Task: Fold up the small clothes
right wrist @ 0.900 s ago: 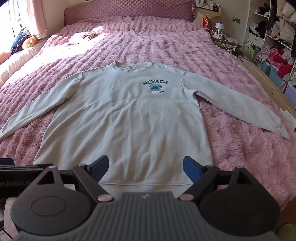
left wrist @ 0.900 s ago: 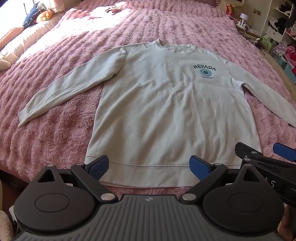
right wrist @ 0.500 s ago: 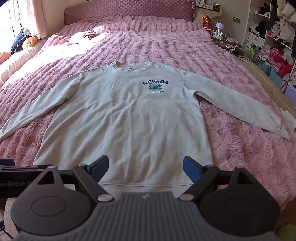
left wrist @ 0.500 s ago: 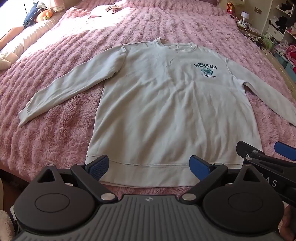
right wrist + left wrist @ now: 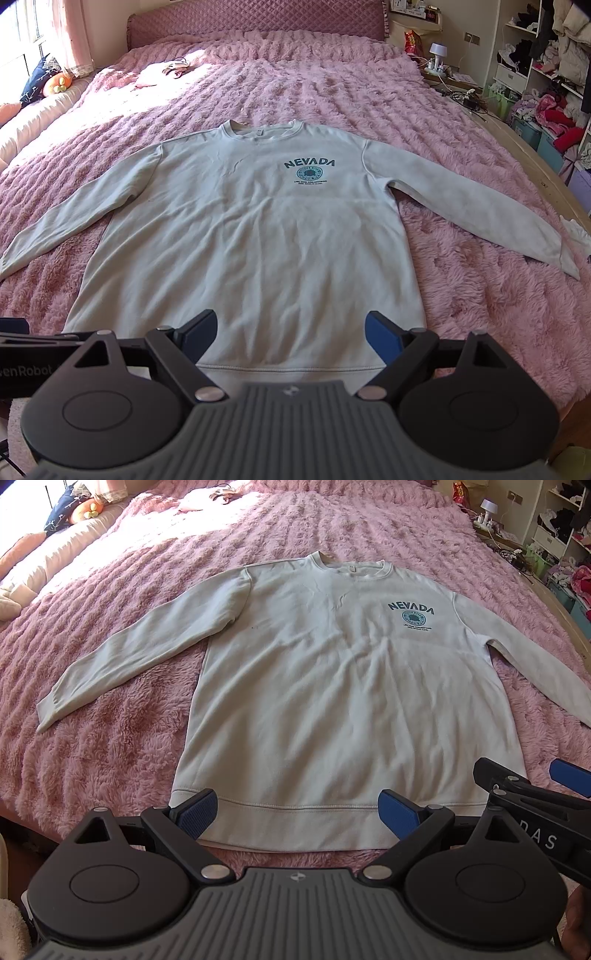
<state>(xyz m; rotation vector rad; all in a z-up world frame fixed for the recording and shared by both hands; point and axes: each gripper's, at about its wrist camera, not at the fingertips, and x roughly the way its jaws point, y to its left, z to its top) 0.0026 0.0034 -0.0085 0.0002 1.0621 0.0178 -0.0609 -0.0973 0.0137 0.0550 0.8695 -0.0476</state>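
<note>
Almost nothing has moved since the earlier frames: your left gripper [image 5: 297, 809] has drifted only slightly, and your right gripper [image 5: 290, 334] looks unchanged. You hold both just above the near hem of a pale sweatshirt [image 5: 343, 686], fingers spread wide and gripping nothing. The sweatshirt lies flat and face up on a fluffy pink bedspread [image 5: 369, 81], both sleeves stretched out to the sides, collar pointing away from you, with a dark "NEVADA" print [image 5: 309, 163] on its chest. From your left wrist view, the right gripper shows at the right edge, just beside the hem's corner.
</note>
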